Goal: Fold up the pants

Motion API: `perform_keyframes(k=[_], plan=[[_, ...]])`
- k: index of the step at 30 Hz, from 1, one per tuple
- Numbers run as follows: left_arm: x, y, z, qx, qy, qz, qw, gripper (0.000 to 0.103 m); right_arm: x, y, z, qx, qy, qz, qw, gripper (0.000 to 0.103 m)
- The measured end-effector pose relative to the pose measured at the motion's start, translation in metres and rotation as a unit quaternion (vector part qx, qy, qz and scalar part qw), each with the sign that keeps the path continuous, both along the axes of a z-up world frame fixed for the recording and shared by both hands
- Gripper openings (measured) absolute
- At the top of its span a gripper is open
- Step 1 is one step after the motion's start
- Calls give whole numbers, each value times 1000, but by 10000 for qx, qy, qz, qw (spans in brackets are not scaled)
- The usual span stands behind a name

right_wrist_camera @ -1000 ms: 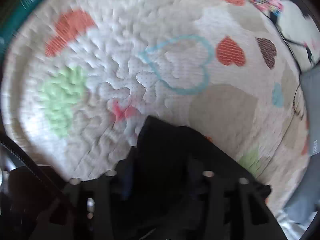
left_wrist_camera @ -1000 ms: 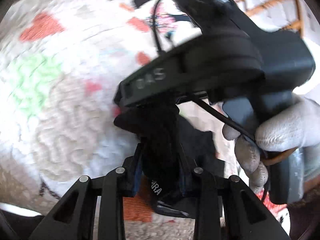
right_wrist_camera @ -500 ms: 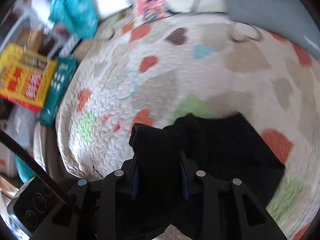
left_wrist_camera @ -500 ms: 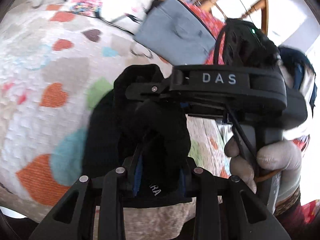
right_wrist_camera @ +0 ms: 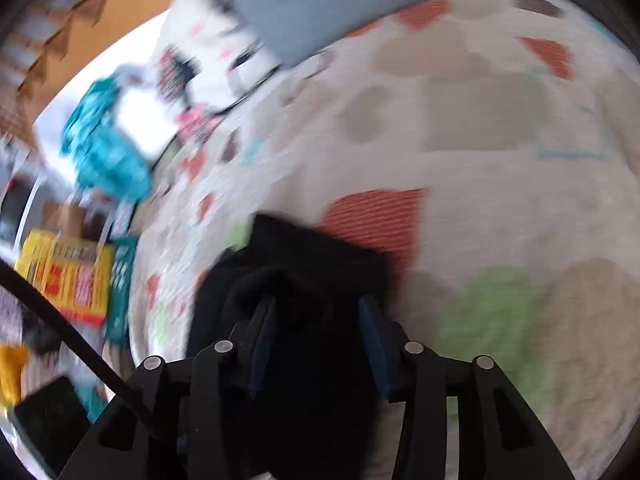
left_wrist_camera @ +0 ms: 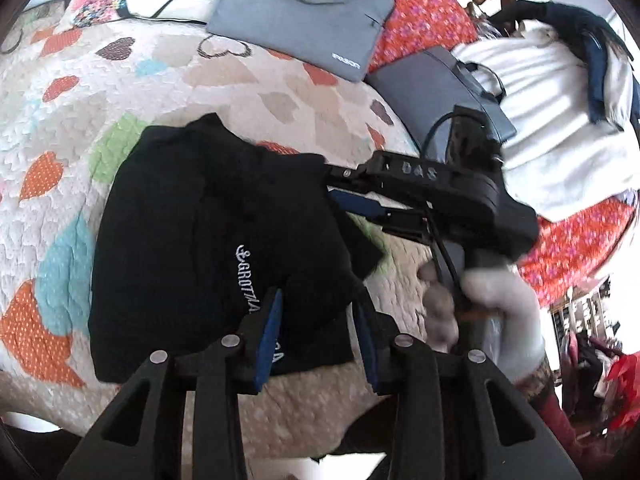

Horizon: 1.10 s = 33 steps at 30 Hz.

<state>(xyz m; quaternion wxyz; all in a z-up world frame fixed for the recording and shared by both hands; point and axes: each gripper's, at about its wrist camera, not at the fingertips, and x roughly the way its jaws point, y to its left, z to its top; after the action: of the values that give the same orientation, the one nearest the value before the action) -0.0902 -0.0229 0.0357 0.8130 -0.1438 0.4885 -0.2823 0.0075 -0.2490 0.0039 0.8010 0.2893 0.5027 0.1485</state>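
Heart-patterned quilt [left_wrist_camera: 248, 92] bears folded black pants [left_wrist_camera: 216, 240] and grey sleeve [left_wrist_camera: 304, 16].

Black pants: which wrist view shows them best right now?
Left wrist view: the black pants lie sharp and nearly whole on the heart-print quilt, white lettering readable. The right wrist view is motion-blurred and shows only a dark bunch between that gripper's jaws.

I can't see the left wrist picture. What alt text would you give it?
Black pants, folded into a bundle, lie on a heart-patterned quilt, their near edge between the opening jaws of the left claw. The right claw, held in a white-gloved hand, reaches in from the right.
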Motion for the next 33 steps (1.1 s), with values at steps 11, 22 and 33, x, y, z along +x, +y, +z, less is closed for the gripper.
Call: perform_keyframes(k=[11, 22, 33], plan=[[0, 56, 26, -595, -36, 580, 9965, 37, -26, 7, 41, 653, -660, 432, 9947, 48], [-1, 86, 18, -491, -104, 1081, 9929, 41, -41, 53, 11, -368, -295, 756, 9960, 52], [17, 55, 21, 32, -438, 613, 9972, 46, -43, 28, 22, -1009, -427, 671, 9917, 10]])
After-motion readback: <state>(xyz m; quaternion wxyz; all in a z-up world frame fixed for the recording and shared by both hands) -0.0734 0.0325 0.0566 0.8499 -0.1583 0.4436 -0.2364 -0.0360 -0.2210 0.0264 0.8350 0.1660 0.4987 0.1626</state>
